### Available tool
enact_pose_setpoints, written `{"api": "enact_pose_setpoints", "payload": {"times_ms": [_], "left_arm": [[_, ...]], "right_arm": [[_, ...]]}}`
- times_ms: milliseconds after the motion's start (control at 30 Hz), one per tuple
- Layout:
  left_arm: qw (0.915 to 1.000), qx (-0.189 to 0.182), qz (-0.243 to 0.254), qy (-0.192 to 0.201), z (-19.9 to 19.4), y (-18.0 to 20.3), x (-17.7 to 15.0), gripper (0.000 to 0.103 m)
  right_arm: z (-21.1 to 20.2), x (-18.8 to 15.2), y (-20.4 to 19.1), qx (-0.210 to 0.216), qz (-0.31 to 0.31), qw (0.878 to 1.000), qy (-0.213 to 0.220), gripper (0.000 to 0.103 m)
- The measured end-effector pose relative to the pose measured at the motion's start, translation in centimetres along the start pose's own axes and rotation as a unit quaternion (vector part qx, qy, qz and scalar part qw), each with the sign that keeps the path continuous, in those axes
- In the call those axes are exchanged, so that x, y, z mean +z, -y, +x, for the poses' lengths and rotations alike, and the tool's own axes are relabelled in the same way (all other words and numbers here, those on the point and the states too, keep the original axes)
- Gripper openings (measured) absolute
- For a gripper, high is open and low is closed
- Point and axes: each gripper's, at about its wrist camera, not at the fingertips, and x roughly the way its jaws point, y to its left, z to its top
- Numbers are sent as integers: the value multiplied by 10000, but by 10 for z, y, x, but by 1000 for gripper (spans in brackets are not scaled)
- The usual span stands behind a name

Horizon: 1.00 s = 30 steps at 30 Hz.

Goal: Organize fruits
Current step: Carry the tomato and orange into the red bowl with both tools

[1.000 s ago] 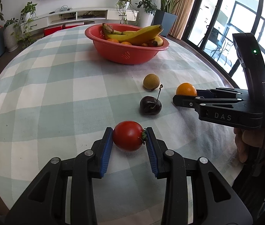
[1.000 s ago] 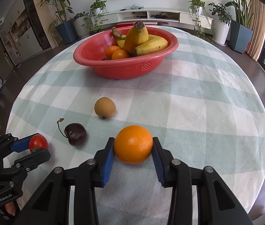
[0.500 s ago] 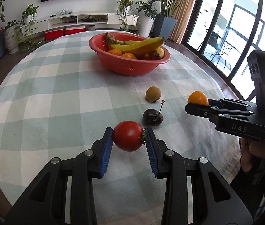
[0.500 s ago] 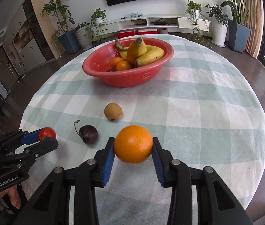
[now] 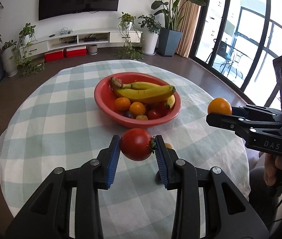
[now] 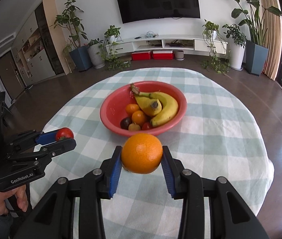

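My left gripper (image 5: 137,149) is shut on a red tomato (image 5: 136,144) and holds it in the air, short of the red bowl (image 5: 103,104). My right gripper (image 6: 141,160) is shut on an orange (image 6: 141,153), also lifted, just short of the bowl (image 6: 109,119). The bowl holds bananas (image 5: 146,93), small oranges and other small fruit. The tomato also shows in the right wrist view (image 6: 64,133), the orange in the left wrist view (image 5: 219,106). A small brownish fruit (image 5: 168,145) peeks out behind my left gripper's right finger.
The round table has a green-and-white checked cloth (image 5: 51,123). Its edge drops to a dark floor on all sides. Potted plants, a TV unit and glass doors stand far behind.
Both grippers have risen high above the table with their fruit and moved toward the bowl. The cherry and the brownish fruit have dropped below my grippers out of view.
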Motion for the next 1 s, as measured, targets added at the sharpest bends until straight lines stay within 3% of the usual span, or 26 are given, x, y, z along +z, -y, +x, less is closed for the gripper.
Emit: {"api": "enact_pose_setpoints", "payload": {"times_ms": [333, 700, 1000], "left_arm": [[9996, 152, 246, 70, 19, -11, 57, 33], [9984, 338, 346, -292, 90, -28, 82, 33], [9973, 374, 390, -490, 133, -38, 86, 33]], "right_arm": [[14, 45, -19, 87, -373, 9992, 142, 41], [86, 47, -20, 229, -334, 9975, -574, 41], [115, 43, -11, 152, -259, 9958, -860, 41]]}}
